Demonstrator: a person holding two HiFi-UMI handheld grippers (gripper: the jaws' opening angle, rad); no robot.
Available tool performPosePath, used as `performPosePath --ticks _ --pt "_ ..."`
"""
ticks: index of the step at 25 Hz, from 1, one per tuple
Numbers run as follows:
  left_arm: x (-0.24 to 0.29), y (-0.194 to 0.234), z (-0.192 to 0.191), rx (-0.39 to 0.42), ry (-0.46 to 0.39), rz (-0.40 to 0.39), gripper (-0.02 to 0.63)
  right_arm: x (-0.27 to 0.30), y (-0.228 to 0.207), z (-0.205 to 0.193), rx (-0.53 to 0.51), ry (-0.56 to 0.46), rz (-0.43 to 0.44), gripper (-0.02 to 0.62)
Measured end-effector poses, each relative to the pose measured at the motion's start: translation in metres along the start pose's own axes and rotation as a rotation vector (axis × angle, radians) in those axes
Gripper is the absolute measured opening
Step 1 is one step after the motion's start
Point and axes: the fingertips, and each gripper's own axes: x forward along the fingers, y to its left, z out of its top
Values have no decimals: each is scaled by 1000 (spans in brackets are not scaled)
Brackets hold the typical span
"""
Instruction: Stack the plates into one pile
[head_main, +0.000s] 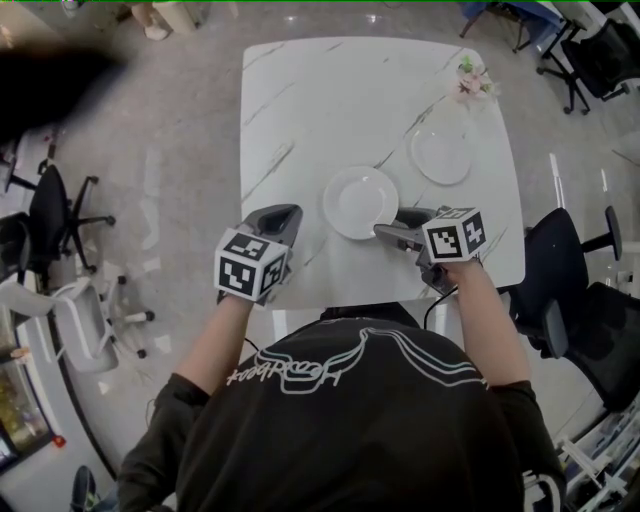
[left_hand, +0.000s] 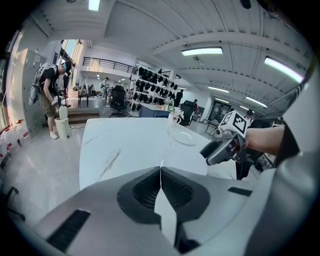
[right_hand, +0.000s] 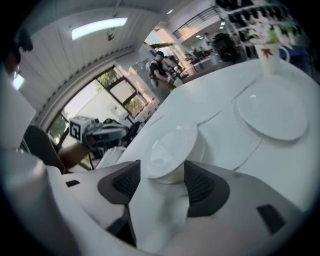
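Note:
Two white plates lie apart on the white marble table (head_main: 300, 100). The nearer plate (head_main: 360, 201) (right_hand: 172, 145) sits at the table's middle front. Its near rim reaches in between the jaws of my right gripper (head_main: 385, 228) (right_hand: 162, 170), which stand wide apart and do not press on it. The second plate (head_main: 441, 153) (right_hand: 272, 112) (left_hand: 185, 137) lies flat further back on the right. My left gripper (head_main: 285, 212) (left_hand: 160, 170) hovers over the table's front left, left of the near plate, jaws closed together and empty.
A small vase of flowers (head_main: 472, 82) stands at the table's far right corner, just behind the second plate. Black office chairs (head_main: 570, 280) stand to the right of the table, and another (head_main: 50, 215) to the left. People stand far off in the room.

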Motion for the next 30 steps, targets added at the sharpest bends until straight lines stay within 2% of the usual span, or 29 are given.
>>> performPosePath --ticks 3,6,9,12,16,18,21,24,28,29,30 --pt "2 0 0 -1 1 -3 25 2 1 -14 -200 148 -62 285" --pt "4 -2 -2 0 6 -8 25 2 -8 -22 -332 242 -145 288" --pt "4 -5 -4 1 10 -13 25 2 -17 -22 -383 269 -216 288" --pt "3 -9 -3 4 9 -24 25 -1 -15 -20 -363 248 -219 288" --pt "1 -22 5 12 -5 -61 25 -12 -8 -9 -339 177 -220 288" --pt "-2 -33 10 13 -17 -90 25 -20 1 1 -304 96 -209 287" --pt "-5 -51 17 22 -32 -140 25 -31 17 14 -195 -64 -160 282" --pt "-6 -68 27 54 -47 -183 25 -50 30 24 -144 -196 -154 233" --pt "-8 -92 45 80 -78 -243 25 -78 47 28 -189 -275 -181 198" --pt "-8 -97 50 86 -83 -256 25 -85 52 31 -205 -297 -178 170" --pt "-7 -102 54 92 -85 -266 25 -91 56 34 -215 -322 -172 109"
